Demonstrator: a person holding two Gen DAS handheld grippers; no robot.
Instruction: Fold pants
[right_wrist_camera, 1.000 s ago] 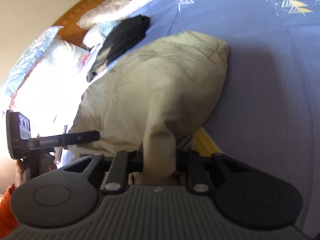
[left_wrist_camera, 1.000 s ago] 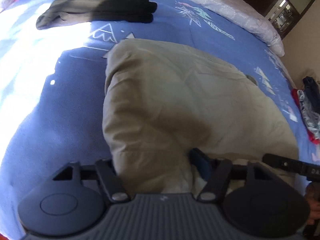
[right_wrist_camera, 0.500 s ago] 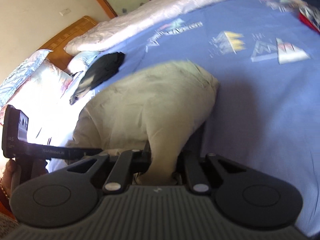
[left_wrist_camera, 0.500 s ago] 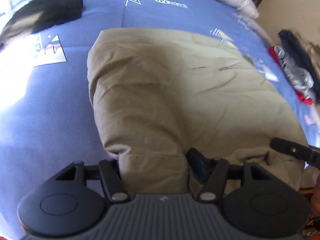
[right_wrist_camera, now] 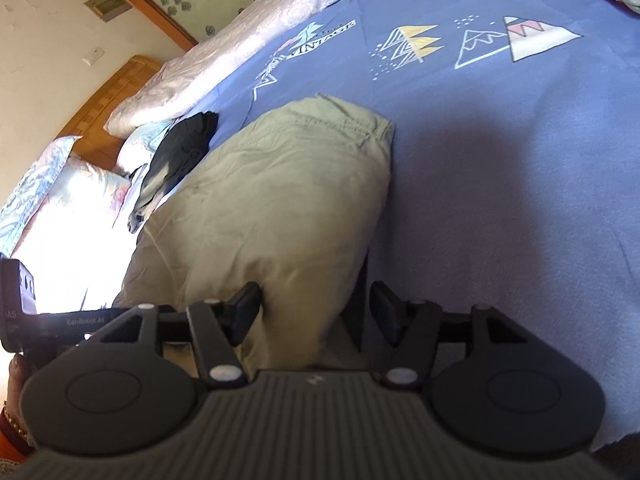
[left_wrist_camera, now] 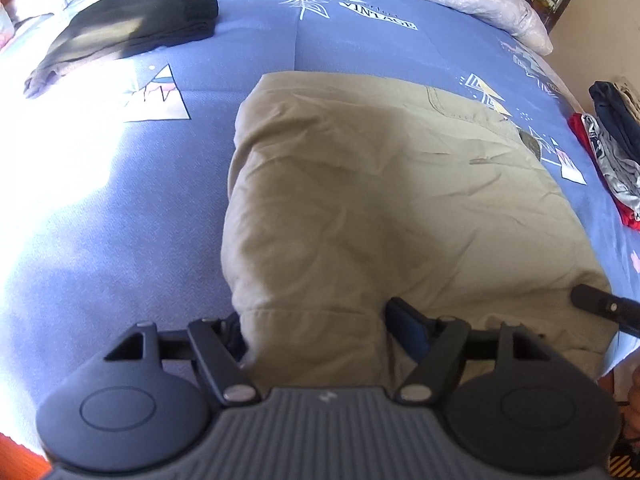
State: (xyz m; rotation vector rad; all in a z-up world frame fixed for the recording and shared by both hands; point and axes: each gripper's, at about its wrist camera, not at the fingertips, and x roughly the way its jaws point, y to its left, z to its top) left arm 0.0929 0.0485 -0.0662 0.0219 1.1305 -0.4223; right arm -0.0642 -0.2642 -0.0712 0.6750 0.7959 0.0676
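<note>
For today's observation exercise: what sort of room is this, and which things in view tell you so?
Most likely a home bedroom: khaki pants lie on a bed with a blue printed sheet, pillows rest against a wooden headboard.

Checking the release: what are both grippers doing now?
Left gripper: jaws just opening, khaki pants between them.
Right gripper: just opened, pants between, not pinched.

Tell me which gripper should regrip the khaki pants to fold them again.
Left gripper, probably: its jaws, just opening, closely flank the pants hem; the right gripper's, also just opening, show a gap.
</note>
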